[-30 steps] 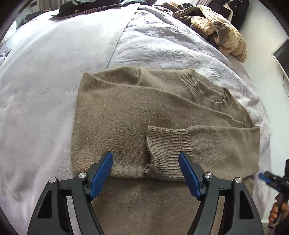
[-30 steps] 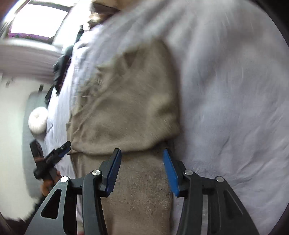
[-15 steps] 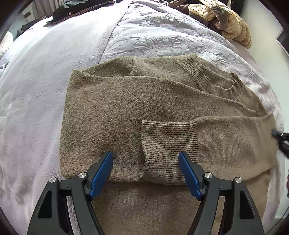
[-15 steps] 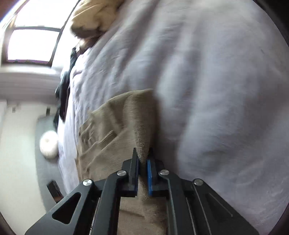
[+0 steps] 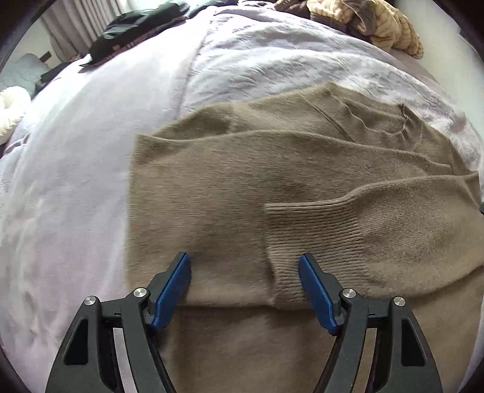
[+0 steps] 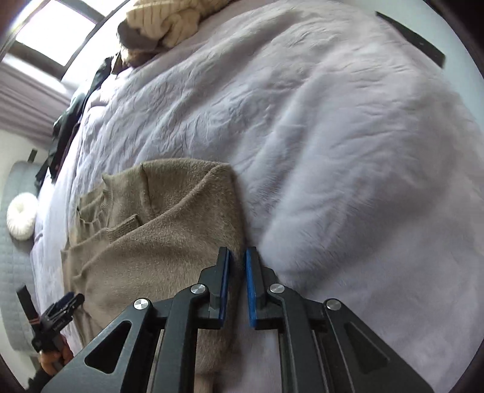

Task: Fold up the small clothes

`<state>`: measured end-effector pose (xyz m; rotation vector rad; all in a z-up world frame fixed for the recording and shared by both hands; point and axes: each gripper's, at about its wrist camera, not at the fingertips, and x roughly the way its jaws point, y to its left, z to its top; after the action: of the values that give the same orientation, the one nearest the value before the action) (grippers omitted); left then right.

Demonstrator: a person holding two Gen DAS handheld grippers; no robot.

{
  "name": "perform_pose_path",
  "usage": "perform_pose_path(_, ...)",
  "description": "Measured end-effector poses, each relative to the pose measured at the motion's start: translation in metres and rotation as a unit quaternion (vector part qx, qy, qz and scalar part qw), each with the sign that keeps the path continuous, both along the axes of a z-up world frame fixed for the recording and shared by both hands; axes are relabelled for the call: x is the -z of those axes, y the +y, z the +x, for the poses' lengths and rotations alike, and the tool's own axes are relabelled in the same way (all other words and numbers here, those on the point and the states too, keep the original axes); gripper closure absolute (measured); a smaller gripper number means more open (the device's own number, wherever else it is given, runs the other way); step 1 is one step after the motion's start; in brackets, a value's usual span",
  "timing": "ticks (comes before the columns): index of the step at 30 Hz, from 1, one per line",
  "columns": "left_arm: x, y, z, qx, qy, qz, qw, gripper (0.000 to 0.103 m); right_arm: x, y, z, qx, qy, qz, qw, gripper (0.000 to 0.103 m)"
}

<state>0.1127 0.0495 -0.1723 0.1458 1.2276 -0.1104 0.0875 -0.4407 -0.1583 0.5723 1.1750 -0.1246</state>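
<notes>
A tan knit sweater [image 5: 242,187] lies on a lilac bedspread [image 5: 75,169], sleeves folded across its body, one ribbed cuff [image 5: 302,235] on top. My left gripper [image 5: 245,287] is open and hovers over the sweater's folded lower edge, beside the cuff. In the right wrist view the sweater [image 6: 157,235] lies left of centre. My right gripper [image 6: 237,272] is nearly closed at the sweater's right folded edge, a narrow gap between its pads; the edge runs under them.
A heap of cream and brown clothes [image 5: 378,21] lies at the far end of the bed, dark garments [image 5: 136,39] at the far left. A white round cushion [image 6: 21,216] sits on a grey seat beside the bed. The left gripper [image 6: 57,314] shows at lower left.
My right gripper shut on the sweater's right edge half a second ago and now shows a small gap. The left gripper stayed open and tilted towards the left of the bed.
</notes>
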Motion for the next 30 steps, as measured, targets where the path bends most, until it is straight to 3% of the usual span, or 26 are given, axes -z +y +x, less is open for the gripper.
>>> perform_pose_path(5,-0.024,0.009,-0.008,0.006,0.007,-0.069,0.9976,0.068,-0.03,0.019,-0.023,-0.031,-0.02,-0.003,0.999,0.092)
perform_pose_path(8,-0.032,-0.003,-0.01,0.031,0.011,-0.113,0.993,0.068,-0.032,0.043,-0.028,-0.061,-0.022,0.009,0.998,0.092)
perform_pose_path(10,-0.031,-0.017,-0.007,0.048,0.013,-0.121,0.9915,0.068,-0.028,0.057,-0.03,-0.073,-0.017,0.016,0.997,0.092)
perform_pose_path(14,-0.004,-0.03,-0.011,0.058,0.049,-0.089,0.9931,0.068,-0.002,0.074,-0.027,-0.088,0.024,-0.007,0.996,0.093)
perform_pose_path(17,0.008,-0.028,-0.015,0.066,0.044,-0.086,0.9931,0.068,0.02,0.065,-0.033,-0.083,0.04,0.003,0.996,0.098)
perform_pose_path(21,0.005,-0.021,-0.018,0.058,0.046,-0.065,0.9951,0.068,0.014,0.056,-0.041,-0.072,0.033,0.014,0.997,0.099)
perform_pose_path(24,0.01,-0.012,-0.019,0.042,0.065,-0.084,0.9934,0.068,0.006,0.052,-0.05,-0.058,0.032,0.021,0.998,0.095)
perform_pose_path(30,0.013,-0.022,-0.024,0.047,0.07,-0.057,0.9948,0.068,0.004,0.045,-0.065,-0.001,0.031,0.083,0.996,0.094)
